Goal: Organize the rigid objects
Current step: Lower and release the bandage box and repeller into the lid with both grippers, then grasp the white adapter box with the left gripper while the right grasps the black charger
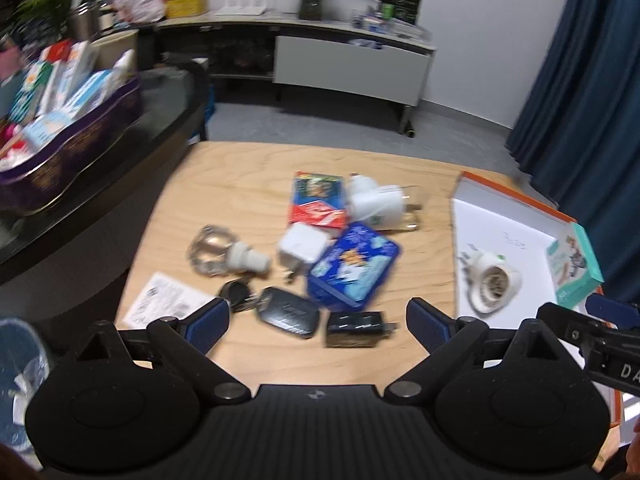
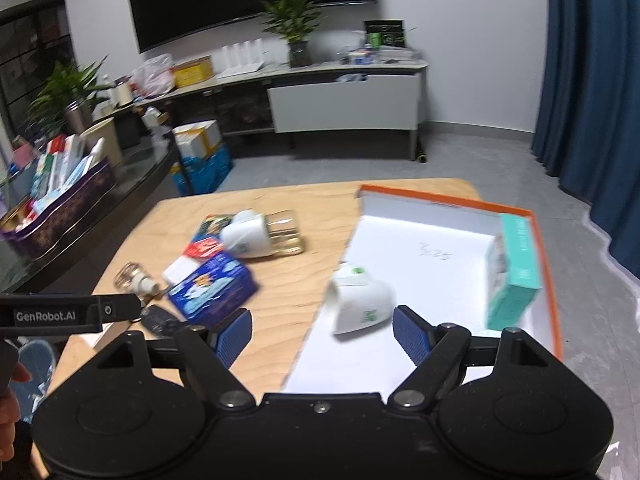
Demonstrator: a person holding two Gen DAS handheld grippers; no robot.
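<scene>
Left wrist view: the left gripper (image 1: 318, 322) has its jaws spread wide and empty over the wooden surface (image 1: 240, 184). The dark case (image 1: 289, 317) and black adapter (image 1: 354, 329) lie between them, the blue tin (image 1: 354, 270) just beyond.

Right wrist view: the right gripper (image 2: 322, 338) has its jaws wide, gripping nothing. The white plug-in device (image 2: 360, 304) lies between them inside the orange-rimmed box (image 2: 448, 200), the teal carton (image 2: 514, 272) beyond the right jaw.

The blue tin (image 1: 353, 266) and the red card box (image 1: 318, 199) are smeared, so their pictures cannot be read. The orange-edged box (image 1: 516, 196) runs off the right edge. The writing inside it is too small to read.
</scene>
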